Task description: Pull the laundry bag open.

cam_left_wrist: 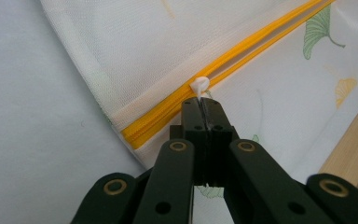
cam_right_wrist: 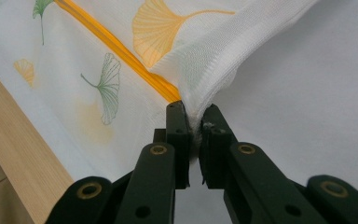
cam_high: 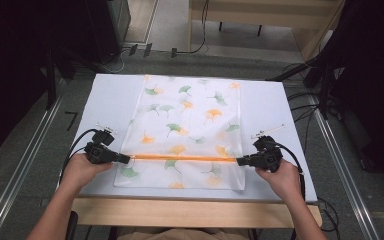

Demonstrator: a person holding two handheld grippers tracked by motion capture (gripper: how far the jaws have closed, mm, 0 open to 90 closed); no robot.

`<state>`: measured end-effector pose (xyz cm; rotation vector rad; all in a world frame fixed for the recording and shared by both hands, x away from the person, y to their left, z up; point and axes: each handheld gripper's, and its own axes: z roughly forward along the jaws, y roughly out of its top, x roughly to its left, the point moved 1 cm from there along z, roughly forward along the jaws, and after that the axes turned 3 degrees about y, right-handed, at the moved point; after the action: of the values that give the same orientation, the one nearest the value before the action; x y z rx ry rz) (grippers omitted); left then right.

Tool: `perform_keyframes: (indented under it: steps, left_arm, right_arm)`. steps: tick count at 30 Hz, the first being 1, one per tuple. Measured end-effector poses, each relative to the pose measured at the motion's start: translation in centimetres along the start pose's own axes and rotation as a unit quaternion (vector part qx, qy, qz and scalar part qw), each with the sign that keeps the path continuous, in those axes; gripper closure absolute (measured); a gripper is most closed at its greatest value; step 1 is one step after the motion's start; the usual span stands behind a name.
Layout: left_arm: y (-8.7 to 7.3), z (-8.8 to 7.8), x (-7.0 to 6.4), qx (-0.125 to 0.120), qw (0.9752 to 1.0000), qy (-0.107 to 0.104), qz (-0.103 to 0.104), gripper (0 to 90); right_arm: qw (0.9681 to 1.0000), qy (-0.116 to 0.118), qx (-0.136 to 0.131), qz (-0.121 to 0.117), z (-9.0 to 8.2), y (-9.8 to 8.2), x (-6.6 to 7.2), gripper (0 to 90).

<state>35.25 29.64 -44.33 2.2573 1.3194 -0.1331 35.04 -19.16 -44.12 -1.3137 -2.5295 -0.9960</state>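
Note:
A white mesh bag [cam_high: 190,125] printed with green and orange leaves lies flat on the table, an orange zipper [cam_high: 180,158] running across it near the front. My left gripper [cam_high: 125,159] is at the zipper's left end, shut on the white zipper pull [cam_left_wrist: 199,86]. My right gripper [cam_high: 240,161] is at the zipper's right end, its jaws pinched on the bag's mesh edge [cam_right_wrist: 205,93]. The zipper [cam_left_wrist: 242,51] looks closed along its length in the left gripper view.
The bag rests on a pale blue-white table mat [cam_high: 105,100] over a wooden table edge [cam_high: 190,212]. Metal rails [cam_high: 25,165] flank the table on both sides, and cables [cam_high: 310,105] lie on the floor to the right.

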Motion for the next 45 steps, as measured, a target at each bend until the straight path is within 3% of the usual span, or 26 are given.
perform_keyframes:
  steps: [45]
  left_arm:
    - [-0.64,-0.87,0.71,-0.008,1.0,-0.001,-0.006,90.0]
  right_arm:
    - [1.0,0.001,0.003,0.001,0.23,0.0,0.1,85.6]
